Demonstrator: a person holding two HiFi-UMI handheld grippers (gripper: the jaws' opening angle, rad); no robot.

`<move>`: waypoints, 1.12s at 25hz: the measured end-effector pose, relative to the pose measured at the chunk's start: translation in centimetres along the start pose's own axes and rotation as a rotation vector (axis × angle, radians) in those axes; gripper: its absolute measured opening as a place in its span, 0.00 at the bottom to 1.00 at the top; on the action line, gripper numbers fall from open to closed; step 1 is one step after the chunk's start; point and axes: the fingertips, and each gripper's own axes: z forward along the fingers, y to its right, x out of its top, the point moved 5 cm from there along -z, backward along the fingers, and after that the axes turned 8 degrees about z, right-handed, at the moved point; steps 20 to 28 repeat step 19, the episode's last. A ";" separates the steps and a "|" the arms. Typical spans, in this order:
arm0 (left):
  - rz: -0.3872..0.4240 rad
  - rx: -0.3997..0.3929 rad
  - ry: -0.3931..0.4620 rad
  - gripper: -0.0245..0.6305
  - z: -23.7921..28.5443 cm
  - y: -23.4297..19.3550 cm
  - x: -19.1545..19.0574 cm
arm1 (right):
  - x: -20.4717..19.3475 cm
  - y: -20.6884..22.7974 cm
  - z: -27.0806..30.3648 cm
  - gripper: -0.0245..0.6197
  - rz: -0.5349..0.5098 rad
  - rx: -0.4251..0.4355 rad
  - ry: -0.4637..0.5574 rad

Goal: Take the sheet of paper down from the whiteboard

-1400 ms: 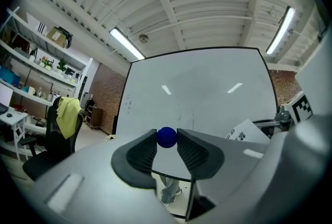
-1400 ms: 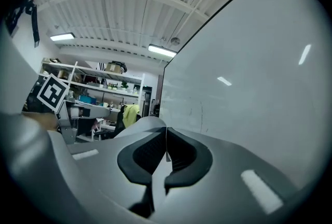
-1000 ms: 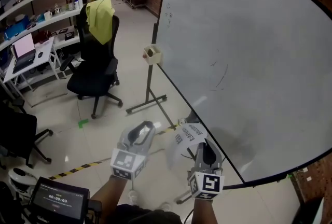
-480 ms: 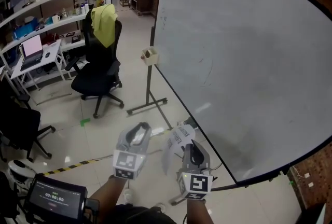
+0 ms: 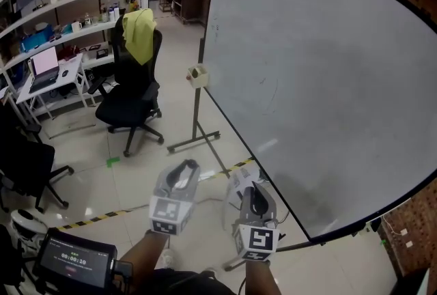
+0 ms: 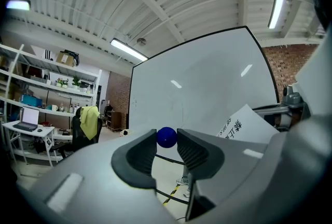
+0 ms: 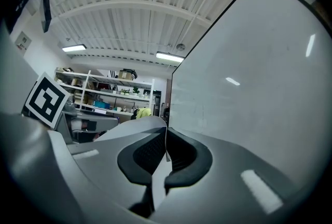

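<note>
Right gripper (image 5: 252, 192) clamped tight on edge of sheet of paper (image 5: 238, 186). Sheet clear of whiteboard (image 5: 321, 82), hanging at holder's 12 o'clock. Left gripper (image 5: 183, 174) pinches blue ball (image 6: 166, 137) (likely magnet for pinning sheets). Board bare, 2 o'clock.

The whiteboard (image 5: 328, 82) walls off the whole right side, just beside the right tongs (image 5: 254, 191). Its stand (image 5: 194, 140), with a small box (image 5: 198, 74) on the post, reaches out over the floor ahead. Between the two tongs the sheet of paper (image 5: 237, 192) pinched in the right one hangs as a soft screen, and the jaws of the left tongs (image 5: 186, 167) are filled by a blue ball (image 6: 166, 137), probably a magnet. To the left the floor (image 5: 136, 177) lies open as far as the black office chair (image 5: 130, 106) and the desk (image 5: 41, 85) beyond it.
</note>
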 end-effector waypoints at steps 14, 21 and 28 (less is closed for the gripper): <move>0.024 0.012 0.019 0.23 -0.4 0.4 0.4 | 0.8 -0.9 0.2 0.06 0.016 0.025 0.053; 0.007 0.001 0.034 0.23 0.1 0.5 0.0 | 0.4 -0.9 0.2 0.06 0.001 0.020 0.050; 0.007 0.001 0.034 0.23 0.1 0.5 0.0 | 0.4 -0.9 0.2 0.06 0.001 0.020 0.050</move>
